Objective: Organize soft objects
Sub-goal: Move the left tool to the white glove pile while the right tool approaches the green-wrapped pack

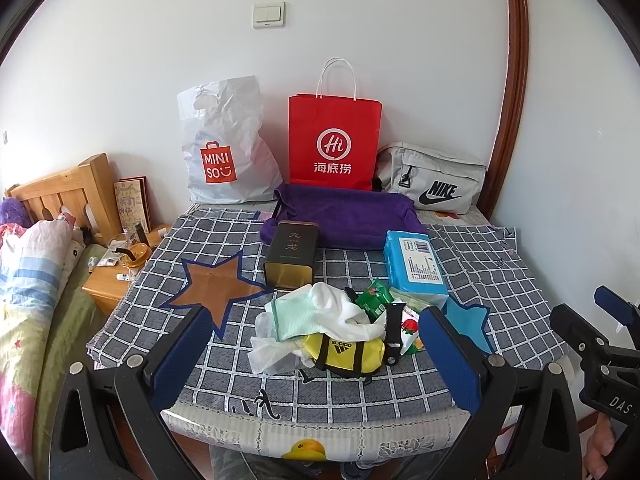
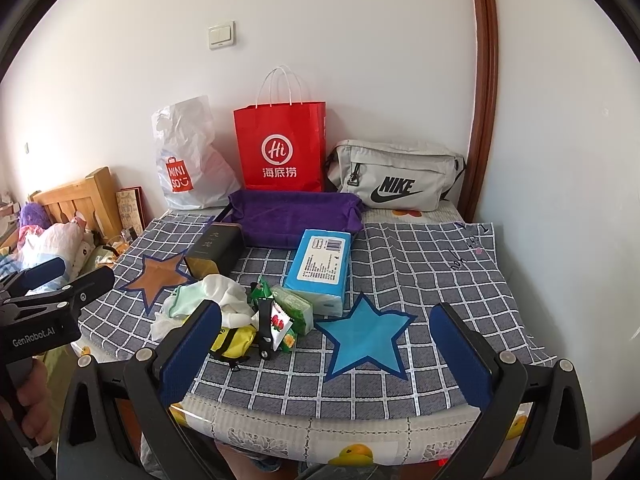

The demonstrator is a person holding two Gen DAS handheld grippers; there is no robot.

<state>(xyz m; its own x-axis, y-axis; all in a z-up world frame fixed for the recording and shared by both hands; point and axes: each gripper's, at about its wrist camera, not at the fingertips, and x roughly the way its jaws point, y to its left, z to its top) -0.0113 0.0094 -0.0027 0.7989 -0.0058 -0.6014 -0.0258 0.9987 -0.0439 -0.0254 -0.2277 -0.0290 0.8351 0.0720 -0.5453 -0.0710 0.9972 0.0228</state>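
Note:
A pile of small things lies on the checked cloth [image 1: 480, 264]: a white sock [image 1: 340, 308], a mint green sock [image 1: 292, 312], a yellow Adidas pouch [image 1: 344, 354], a black watch strap [image 1: 394, 332] and snack packets [image 1: 374, 296]. Behind it stand a dark tin [image 1: 292, 256], a blue tissue pack [image 1: 414, 264] and a purple cloth tray [image 1: 348, 216]. My left gripper [image 1: 316, 316] hangs open in front of the pile, holding nothing. Further right, my right gripper [image 2: 326, 312] is open before the blue star patch [image 2: 364, 336], also holding nothing.
Against the wall lean a white Miniso bag [image 1: 224, 152], a red paper bag [image 1: 334, 144] and a grey Nike bag [image 1: 432, 180]. A brown star patch [image 1: 216, 284] marks the cloth's left side. A bed [image 1: 36, 280] and a wooden nightstand [image 1: 108, 284] stand to the left.

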